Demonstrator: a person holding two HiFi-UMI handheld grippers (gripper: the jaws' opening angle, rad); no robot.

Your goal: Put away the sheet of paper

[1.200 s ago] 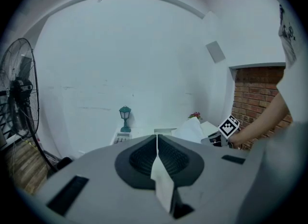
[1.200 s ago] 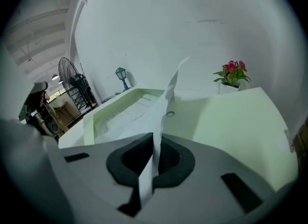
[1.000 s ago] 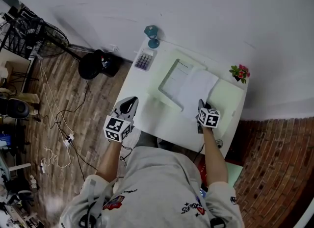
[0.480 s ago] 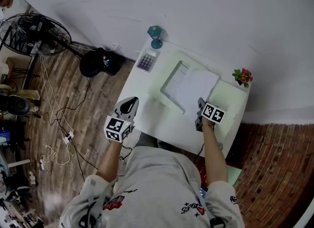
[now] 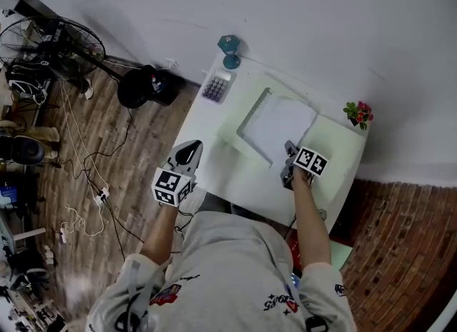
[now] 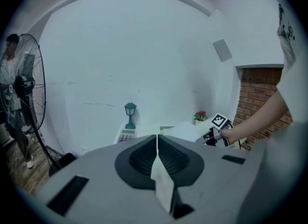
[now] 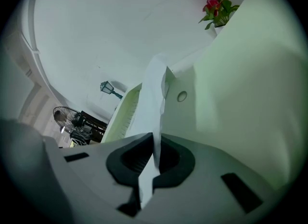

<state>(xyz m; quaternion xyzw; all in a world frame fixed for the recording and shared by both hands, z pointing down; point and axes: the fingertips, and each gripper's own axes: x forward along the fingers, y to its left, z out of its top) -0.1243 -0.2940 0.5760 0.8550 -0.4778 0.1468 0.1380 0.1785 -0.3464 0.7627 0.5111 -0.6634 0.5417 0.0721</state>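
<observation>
The white sheet of paper (image 5: 280, 125) lies over the open pale green folder (image 5: 334, 151) on the white table (image 5: 214, 156). My right gripper (image 5: 289, 151) is shut on the sheet's near edge. In the right gripper view the sheet (image 7: 155, 93) rises from between the jaws of the right gripper (image 7: 155, 136), in front of the folder (image 7: 240, 83). My left gripper (image 5: 189, 146) hangs shut and holds nothing, off the table's left edge. The left gripper view shows the left gripper (image 6: 157, 136) aimed at the table and the right gripper (image 6: 219, 130).
A calculator (image 5: 213, 86) and a small teal lamp (image 5: 229, 48) stand at the table's far left corner. A flower pot (image 5: 359, 113) sits at the far right. On the wooden floor to the left are a fan (image 5: 50, 45), a black bag (image 5: 143, 88) and cables.
The right gripper has turned and carried the sheet further left, so it now covers the printed page in the folder's left half. The left gripper has stayed put.
</observation>
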